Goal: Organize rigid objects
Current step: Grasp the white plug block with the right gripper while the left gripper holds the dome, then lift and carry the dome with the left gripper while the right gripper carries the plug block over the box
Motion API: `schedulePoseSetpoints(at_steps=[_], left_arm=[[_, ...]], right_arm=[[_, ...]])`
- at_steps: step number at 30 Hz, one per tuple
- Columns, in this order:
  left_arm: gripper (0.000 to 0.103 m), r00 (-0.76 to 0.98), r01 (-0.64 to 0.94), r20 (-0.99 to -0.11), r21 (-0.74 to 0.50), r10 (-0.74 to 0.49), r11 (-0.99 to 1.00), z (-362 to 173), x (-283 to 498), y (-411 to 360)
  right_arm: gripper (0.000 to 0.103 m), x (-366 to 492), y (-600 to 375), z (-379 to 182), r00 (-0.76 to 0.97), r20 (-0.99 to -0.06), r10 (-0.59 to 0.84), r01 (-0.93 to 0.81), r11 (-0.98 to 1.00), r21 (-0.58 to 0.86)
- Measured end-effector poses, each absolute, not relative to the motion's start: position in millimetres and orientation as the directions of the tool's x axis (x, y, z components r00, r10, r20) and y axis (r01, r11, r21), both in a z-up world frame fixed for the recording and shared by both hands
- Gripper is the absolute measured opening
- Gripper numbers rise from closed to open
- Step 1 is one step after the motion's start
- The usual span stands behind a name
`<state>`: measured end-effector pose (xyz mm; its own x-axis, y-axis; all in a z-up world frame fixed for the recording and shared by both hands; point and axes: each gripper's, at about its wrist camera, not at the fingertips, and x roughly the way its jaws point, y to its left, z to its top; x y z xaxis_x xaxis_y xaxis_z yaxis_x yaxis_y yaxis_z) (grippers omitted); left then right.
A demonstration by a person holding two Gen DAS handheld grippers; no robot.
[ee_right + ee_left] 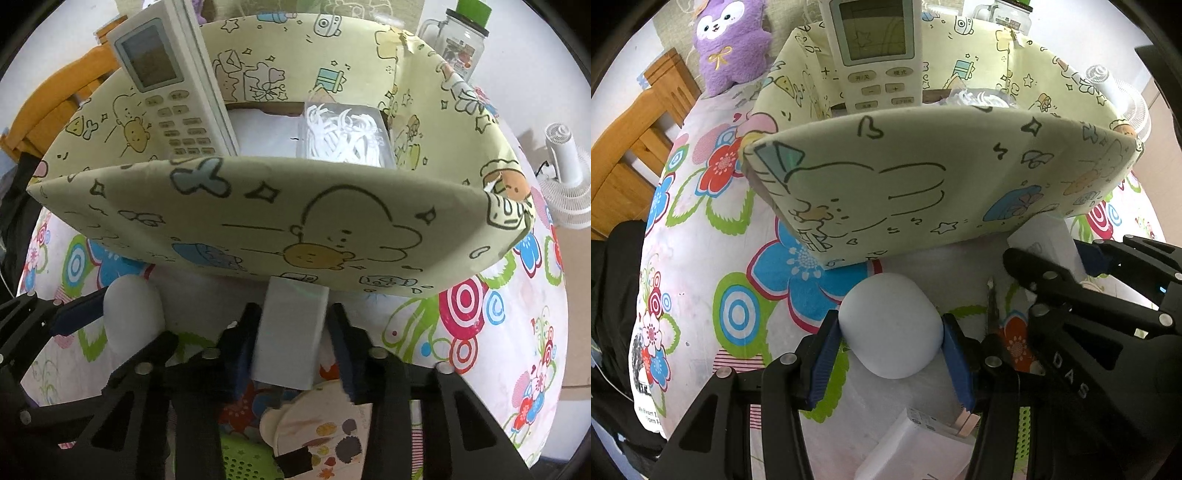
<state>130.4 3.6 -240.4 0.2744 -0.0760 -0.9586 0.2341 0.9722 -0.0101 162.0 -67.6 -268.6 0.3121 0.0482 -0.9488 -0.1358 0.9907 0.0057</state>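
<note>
Table (701, 236) was covered with a flowered cloth, bright blue, red and green blooms. On it stood a pale yellow fabric bin (288, 221) printed with cartoon animals, open at the top. A white remote control (173, 92) leaned upright against the bin's left inner wall, screen facing out. A clear box of white floss picks (343, 136) sat inside toward the right. Behind the bin: purple plush toy (729, 44) at left, glass jar with green lid (461, 40) and a small white fan (569, 173) at right.

Left gripper (890, 354) pointed steeply down in front of the bin, blue pads clamped on both sides of a rounded white case (890, 328) close to the bin's near wall. Right gripper (291, 350) was alongside, its jaws pressed together on a white rectangular box (290, 332), held just before the bin's front wall. Neither item was in the bin yet.

Small pliers (993, 310) lay on the cloth between the grippers. A green perforated basket (247, 461) and a round illustrated disc (325, 432) lay below the right gripper.
</note>
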Motion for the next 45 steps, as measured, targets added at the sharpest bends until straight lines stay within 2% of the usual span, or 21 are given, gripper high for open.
schedulePoseSetpoints(at_steps=[22, 35, 45], left_arm=[[0.055, 0.296, 0.197, -0.954, 0.008, -0.052, 0.98, -231.1, 110.5, 8.9], [0.055, 0.32, 0.193, -0.946, 0.019, -0.044, 0.981, -214.8, 94.4, 3.3], [0.055, 0.346, 0.188, -0.938, 0.029, -0.038, 0.982, -194.3, 82.6, -2.3]], right_arm=[[0.029, 126.1, -72.8, -268.8, 0.292, -0.956, 0.04, -0.134, 0.991, 0.001], [0.029, 94.7, -84.8, -251.8, 0.311, -0.949, 0.046, -0.131, 0.991, 0.006], [0.029, 76.9, -103.1, -218.0, 0.34, -0.939, 0.049, -0.115, 0.993, 0.01]])
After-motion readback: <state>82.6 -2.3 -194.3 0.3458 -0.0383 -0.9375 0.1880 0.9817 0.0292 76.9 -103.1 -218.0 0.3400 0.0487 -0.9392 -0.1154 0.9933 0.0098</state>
